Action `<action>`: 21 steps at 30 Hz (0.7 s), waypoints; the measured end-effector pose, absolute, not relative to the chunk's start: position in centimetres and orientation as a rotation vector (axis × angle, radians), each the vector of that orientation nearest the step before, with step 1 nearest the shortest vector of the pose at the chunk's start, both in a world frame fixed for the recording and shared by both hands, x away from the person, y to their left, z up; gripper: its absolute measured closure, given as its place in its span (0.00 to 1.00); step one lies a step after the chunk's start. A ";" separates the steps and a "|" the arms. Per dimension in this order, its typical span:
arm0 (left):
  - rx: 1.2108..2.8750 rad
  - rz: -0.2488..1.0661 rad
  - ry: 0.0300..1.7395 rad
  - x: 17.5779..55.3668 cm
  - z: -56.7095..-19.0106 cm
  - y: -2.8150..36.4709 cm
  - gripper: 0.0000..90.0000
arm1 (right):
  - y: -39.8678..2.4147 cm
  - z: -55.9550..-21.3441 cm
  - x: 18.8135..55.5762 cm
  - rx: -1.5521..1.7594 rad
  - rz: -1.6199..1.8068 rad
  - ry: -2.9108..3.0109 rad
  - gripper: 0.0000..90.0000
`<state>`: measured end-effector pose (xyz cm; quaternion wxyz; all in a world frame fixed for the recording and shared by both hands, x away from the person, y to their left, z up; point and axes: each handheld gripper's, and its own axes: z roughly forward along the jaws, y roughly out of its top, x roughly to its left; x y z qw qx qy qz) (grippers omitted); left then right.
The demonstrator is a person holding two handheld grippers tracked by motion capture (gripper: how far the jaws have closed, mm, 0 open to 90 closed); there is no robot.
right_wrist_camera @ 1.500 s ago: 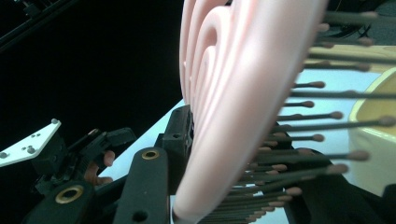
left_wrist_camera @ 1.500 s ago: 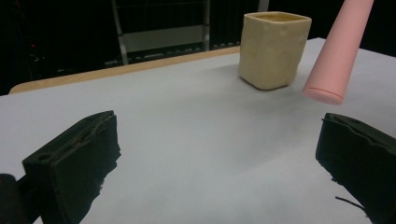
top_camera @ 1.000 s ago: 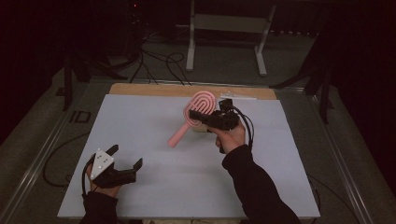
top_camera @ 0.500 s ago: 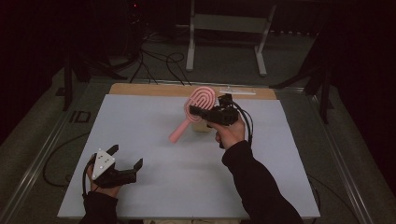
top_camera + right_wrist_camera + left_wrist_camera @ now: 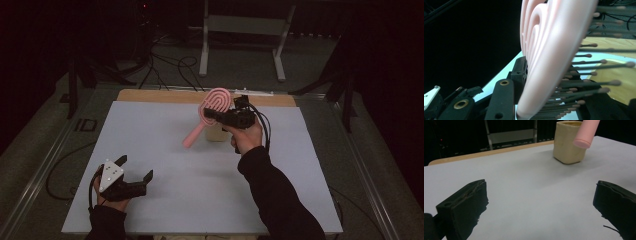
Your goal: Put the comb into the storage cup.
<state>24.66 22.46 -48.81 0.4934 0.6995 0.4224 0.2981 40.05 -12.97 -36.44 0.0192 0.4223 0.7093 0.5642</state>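
A pink hairbrush [image 5: 216, 102] hangs tilted above the white table, its handle slanting down to the left past a beige cup [image 5: 215, 133]. My right gripper [image 5: 212, 114] is shut on the brush's oval head. In the right gripper view the brush [image 5: 549, 50] stands between the jaws of the right gripper [image 5: 554, 105], bristles pointing right. My left gripper [image 5: 136, 167] rests at the table's near left, open with nothing in it. The left gripper view looks between the wide-apart jaws of the left gripper [image 5: 540, 202] toward the cup [image 5: 569, 142] and the handle's end [image 5: 586, 132].
The white tabletop [image 5: 150, 130] has a wooden strip [image 5: 150, 96] along its far edge. Behind the table a metal stand [image 5: 240, 30] and cables [image 5: 170, 65] lie on the dark floor.
My right hand has shifted the brush slightly up and away, so the handle's end sits a little higher. The left gripper has not moved.
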 end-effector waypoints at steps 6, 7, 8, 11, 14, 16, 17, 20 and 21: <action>1.703 0.725 1.038 24.7 -48.8 22.5 0.00 | -13.1 -36.8 40.7 1.342 1.745 2.194 0.71; 1.704 0.723 1.037 24.8 -48.9 22.5 0.00 | -13.2 -36.8 40.8 1.348 1.744 2.193 0.71; 1.703 0.723 1.038 24.8 -48.9 22.4 0.00 | -13.2 -36.8 40.8 1.351 1.743 2.191 0.71; 1.700 0.722 1.034 24.8 -48.9 22.3 0.00 | -13.4 -36.8 41.0 1.373 1.771 2.183 0.71; 1.704 0.721 1.031 24.9 -48.9 22.3 0.00 | -13.6 -36.7 41.1 1.383 1.782 2.172 0.71; 1.701 0.721 1.030 24.9 -48.9 22.2 0.00 | -13.7 -36.5 41.2 1.386 1.769 2.168 0.71; 1.701 0.720 1.031 24.9 -48.9 22.2 0.00 | -13.7 -36.3 41.3 1.386 1.766 2.162 0.71; 1.704 0.722 1.034 25.0 -48.9 22.2 0.00 | -13.8 -36.0 41.4 1.384 1.762 2.156 0.71; 1.705 0.721 1.035 25.0 -48.9 22.1 0.00 | -13.8 -35.9 41.4 1.382 1.762 2.152 0.71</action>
